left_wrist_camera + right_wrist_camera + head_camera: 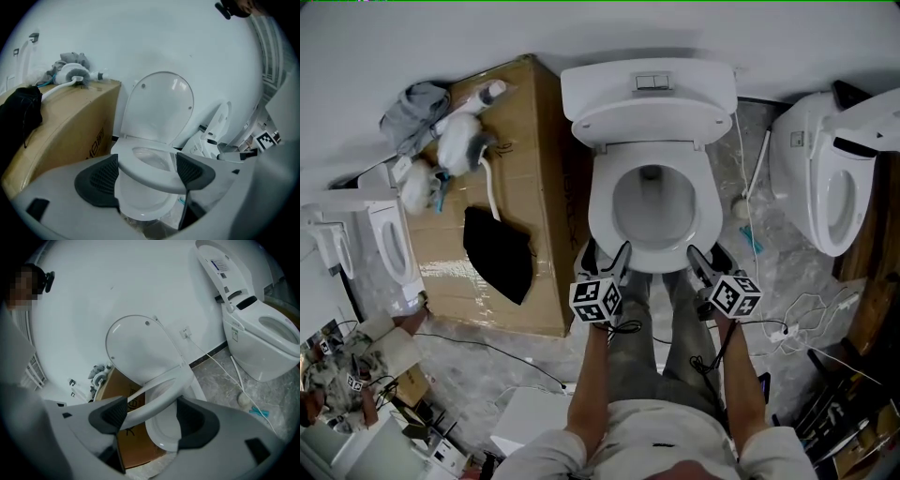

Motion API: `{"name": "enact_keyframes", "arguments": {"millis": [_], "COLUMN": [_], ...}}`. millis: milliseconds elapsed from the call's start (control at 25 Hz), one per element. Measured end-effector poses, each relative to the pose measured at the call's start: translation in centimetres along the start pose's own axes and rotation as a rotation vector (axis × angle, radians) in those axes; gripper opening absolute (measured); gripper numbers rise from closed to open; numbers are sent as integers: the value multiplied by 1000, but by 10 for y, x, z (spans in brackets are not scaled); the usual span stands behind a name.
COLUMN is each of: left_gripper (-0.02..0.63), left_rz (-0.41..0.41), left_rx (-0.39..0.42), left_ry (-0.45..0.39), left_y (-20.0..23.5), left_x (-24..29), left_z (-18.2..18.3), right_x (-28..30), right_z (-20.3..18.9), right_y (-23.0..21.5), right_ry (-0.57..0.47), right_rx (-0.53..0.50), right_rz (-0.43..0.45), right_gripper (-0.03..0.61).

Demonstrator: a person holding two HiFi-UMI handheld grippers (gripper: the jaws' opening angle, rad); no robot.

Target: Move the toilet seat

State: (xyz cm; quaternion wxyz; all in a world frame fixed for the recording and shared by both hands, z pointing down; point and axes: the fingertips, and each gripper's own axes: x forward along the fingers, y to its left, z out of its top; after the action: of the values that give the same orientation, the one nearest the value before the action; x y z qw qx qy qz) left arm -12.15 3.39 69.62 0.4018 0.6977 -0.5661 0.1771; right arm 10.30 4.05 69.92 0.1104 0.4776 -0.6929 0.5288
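Forearms (584,380) hold two grippers at the front rim of the toilet seat (600,206); we judge this the moment just before the lift.
Head view: we see the left gripper (605,255) and the right gripper (707,258) flanking the seat's front end. The seat lies low over the bowl (652,199), with the lid (649,124) upright against the cistern (649,84). Its long axis runs from the hinge toward the person, front end nearest them. Left gripper view: the jaws stand wide apart and the seat's front rim crosses the gap unclamped. Right gripper view: these jaws are likewise wide, with the rim slanting past one pad and nothing pinched. We judge the next move calls for a hold on or under the rim, then a swing about the hinge toward the lid.
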Motion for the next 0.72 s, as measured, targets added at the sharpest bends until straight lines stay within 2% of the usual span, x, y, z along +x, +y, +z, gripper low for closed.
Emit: {"name": "enact_keyframes", "arguments": {"millis": [80,280,520,720], "left_gripper": [364,364,364,362], "left_rz": [-10,-46,-80,-113], "left_rx": [10,102,157,238], "left_ry": [-22,-64,-85,-107], "left_y": [-2,-15,-26,-41], "left_x": [-2,-8,-25,-38], "left_z": [10,35,53,66], "right_x": [0,-2,-2,-2], "right_z": [8,26,45,57], "right_y": [4,14,21,26], "right_ry": [-22,-67,-107,-128], "right_rx": [17,55,95,119], "right_rz": [8,21,22,22], "right_gripper": [348,348,350,350]}}
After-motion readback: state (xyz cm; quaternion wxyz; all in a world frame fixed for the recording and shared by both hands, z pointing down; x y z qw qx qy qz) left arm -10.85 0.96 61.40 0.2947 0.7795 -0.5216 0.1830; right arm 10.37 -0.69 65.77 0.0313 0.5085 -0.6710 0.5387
